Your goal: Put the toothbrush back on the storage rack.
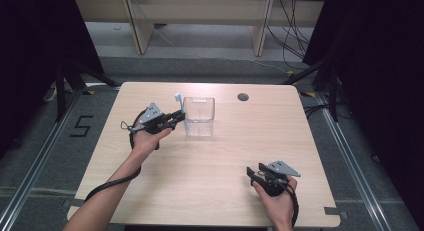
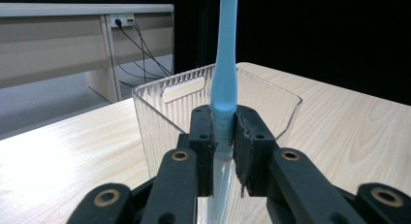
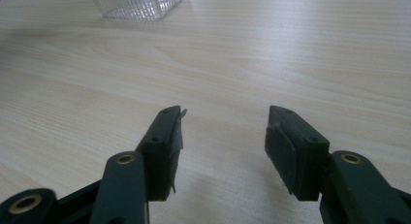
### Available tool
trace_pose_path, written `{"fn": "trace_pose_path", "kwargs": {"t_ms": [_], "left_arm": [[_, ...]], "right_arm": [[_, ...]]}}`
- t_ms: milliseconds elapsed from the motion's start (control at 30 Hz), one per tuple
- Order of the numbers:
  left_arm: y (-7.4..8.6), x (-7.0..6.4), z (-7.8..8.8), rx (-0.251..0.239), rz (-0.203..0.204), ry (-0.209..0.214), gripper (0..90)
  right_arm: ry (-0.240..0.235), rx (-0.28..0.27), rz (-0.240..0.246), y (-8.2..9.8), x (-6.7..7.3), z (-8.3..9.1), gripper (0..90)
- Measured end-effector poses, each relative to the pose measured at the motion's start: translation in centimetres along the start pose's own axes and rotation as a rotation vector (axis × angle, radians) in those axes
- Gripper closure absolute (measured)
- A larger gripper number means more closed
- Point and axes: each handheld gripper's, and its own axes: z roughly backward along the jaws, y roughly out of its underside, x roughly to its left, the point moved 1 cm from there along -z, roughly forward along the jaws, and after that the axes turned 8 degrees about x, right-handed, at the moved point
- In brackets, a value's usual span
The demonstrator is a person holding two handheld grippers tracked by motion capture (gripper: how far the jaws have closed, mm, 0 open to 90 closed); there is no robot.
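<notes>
A clear plastic bin (image 1: 199,116) stands open-topped near the middle back of the wooden table (image 1: 210,161). My left gripper (image 1: 180,116) is shut on a light blue toothbrush (image 2: 224,73), held upright at the bin's left wall (image 2: 165,122); its head (image 1: 177,97) rises above the rim. The handle's clear lower part hangs below the pads. My right gripper (image 3: 223,136) rests low over the table near the front right (image 1: 255,173), open, with nothing between its jaws.
A round cable hole (image 1: 243,97) lies in the tabletop behind and right of the bin. The bin's ribbed base (image 3: 138,3) shows far ahead in the right gripper view. Dark curtains and floor rails flank the table; desk legs and cables stand behind.
</notes>
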Motion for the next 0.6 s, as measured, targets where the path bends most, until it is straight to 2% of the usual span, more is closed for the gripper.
{"fn": "trace_pose_path", "kwargs": {"t_ms": [300, 433, 467, 500, 600], "left_arm": [[-0.03, -0.07, 0.13, 0.012, -0.005, -0.01, 74.6], [0.02, -0.01, 0.21, 0.01, 0.001, -0.013, 74.0], [0.05, 0.01, 0.24, 0.011, 0.002, -0.014, 73.6], [0.1, 0.05, 0.28, 0.013, 0.004, -0.014, 73.1], [0.19, 0.11, 0.41, 0.014, 0.013, -0.018, 70.8]], "right_arm": [[-0.007, -0.007, -0.001, 0.01, 0.02, -0.09, 47.8], [0.013, 0.001, 0.011, 0.0, -0.12, 0.05, 47.8], [-0.007, -0.007, -0.005, 0.02, -0.01, -0.06, 47.8], [-0.001, -0.006, 0.007, 0.0, -0.04, -0.05, 47.8], [-0.006, -0.012, -0.001, 0.02, -0.04, -0.11, 47.8]]}}
